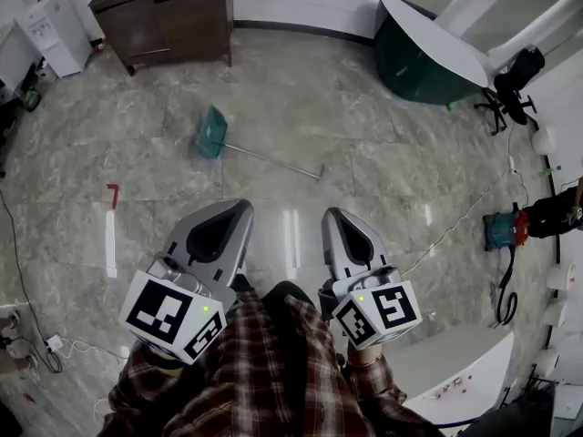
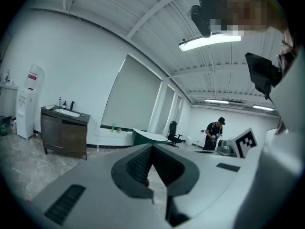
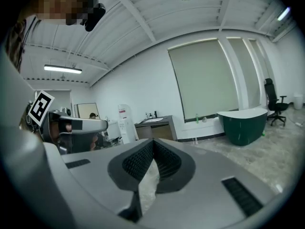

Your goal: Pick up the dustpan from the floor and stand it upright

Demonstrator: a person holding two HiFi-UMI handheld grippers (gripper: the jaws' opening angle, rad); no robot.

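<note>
Head view looks steeply down at the floor (image 1: 301,144) from high. Both gripper views face near-level across the room; all three share the brown cabinet (image 1: 168,21) (image 2: 64,132) (image 3: 155,128).

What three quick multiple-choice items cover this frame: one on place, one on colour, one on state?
1. Where is the dustpan?
A. Lying on the open floor, ahead of the person
B. Standing upright against the brown cabinet
C. On top of the round table

2. What colour is the dustpan's pan?
A. Red
B. Teal
C. Yellow

3. How do the left gripper and the right gripper stand?
A. Both shut, nothing between the jaws
B. Both shut on the dustpan
C. Left open, right shut

Answers:
1 A: the head view shows it flat on the floor with its long handle stretched out, clear of the furniture.
2 B: the pan shows teal against the grey floor.
3 A: each gripper view shows its jaws meeting at the tips with only floor beyond them.
</note>
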